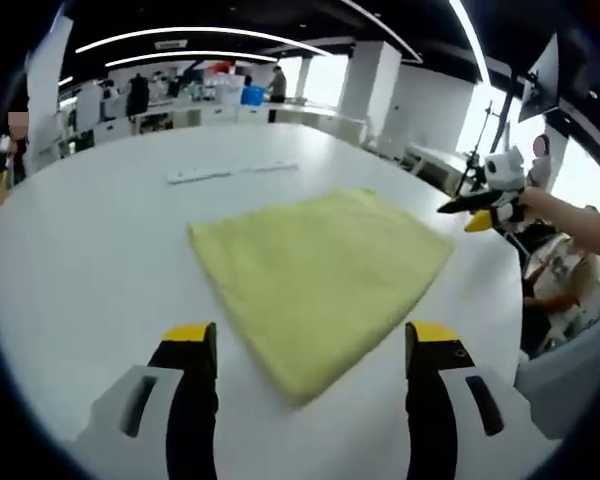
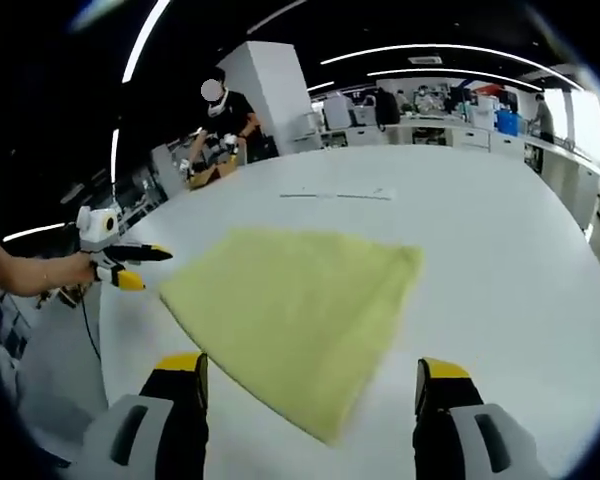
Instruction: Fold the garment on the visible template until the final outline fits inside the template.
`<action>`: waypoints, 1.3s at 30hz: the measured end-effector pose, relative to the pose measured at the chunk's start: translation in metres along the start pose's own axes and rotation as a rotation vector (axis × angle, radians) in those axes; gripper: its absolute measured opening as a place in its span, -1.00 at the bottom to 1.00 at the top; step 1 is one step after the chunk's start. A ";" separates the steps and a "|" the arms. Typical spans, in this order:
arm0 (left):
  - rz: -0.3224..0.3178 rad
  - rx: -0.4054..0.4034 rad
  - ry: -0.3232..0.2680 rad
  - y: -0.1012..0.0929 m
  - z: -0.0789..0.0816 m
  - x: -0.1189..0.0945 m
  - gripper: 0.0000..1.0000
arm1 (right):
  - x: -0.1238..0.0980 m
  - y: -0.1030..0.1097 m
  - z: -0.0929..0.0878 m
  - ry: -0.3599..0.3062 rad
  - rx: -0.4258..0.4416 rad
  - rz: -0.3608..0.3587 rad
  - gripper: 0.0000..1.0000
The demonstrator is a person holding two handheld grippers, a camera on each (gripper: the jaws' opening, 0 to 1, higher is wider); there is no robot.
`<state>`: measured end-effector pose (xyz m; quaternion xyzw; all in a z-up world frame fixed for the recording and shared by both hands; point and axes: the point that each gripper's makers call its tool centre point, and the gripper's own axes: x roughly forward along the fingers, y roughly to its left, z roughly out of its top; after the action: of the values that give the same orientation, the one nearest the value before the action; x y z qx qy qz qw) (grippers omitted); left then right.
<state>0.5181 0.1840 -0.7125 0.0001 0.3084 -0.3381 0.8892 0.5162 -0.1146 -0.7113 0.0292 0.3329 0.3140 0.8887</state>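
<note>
Jaws of the left gripper (image 1: 311,345) spread wide and released, black with yellow tips, holding nothing, hovering over the near corner of the yellow cloth (image 1: 315,275). Same for the right gripper (image 2: 315,378): jaws apart, empty, above the cloth's (image 2: 295,315) near corner.

Lying flat on the white table (image 1: 90,250), folded into a rough four-sided shape. In the left gripper view, long axis from about 5 o'clock up toward 11 o'clock, nearest corner pointing at 6 o'clock between the jaws. In the right gripper view, long axis from 6 o'clock toward 12–1 o'clock, one corner reaching toward 9 o'clock.

Seen at 3 o'clock in the left gripper view, held in a hand (image 1: 540,203) off the table's edge: the right gripper (image 1: 477,213). Seen at 9 o'clock in the right gripper view: the left gripper (image 2: 140,266), likewise hand-held.

Beyond the cloth at 12 o'clock, a thin white strip (image 1: 230,172) on the table; too small to tell any writing.
</note>
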 end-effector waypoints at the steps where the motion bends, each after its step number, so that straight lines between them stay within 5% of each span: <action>1: 0.000 -0.003 0.006 0.000 -0.004 -0.001 0.40 | 0.000 0.002 -0.002 -0.004 0.006 0.007 0.60; 12: 0.001 -0.069 -0.007 -0.002 -0.021 -0.007 0.05 | -0.001 0.007 -0.020 0.002 0.045 0.007 0.28; 17: -0.012 -0.125 -0.019 -0.001 -0.023 -0.009 -0.35 | -0.004 0.000 -0.022 -0.010 0.061 -0.017 -0.07; 30: -0.005 -0.146 0.020 0.009 -0.034 -0.007 -0.79 | -0.002 -0.011 -0.036 0.020 0.082 -0.050 -0.56; 34: -0.006 -0.147 0.032 0.010 -0.035 -0.005 -0.87 | -0.002 -0.021 -0.039 0.028 0.077 -0.094 -0.93; 39: -0.005 -0.151 0.036 0.011 -0.035 -0.004 -0.96 | -0.003 -0.024 -0.040 0.023 0.094 -0.093 -1.00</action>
<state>0.5034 0.2018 -0.7406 -0.0614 0.3489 -0.3159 0.8802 0.5035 -0.1418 -0.7470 0.0518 0.3582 0.2569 0.8961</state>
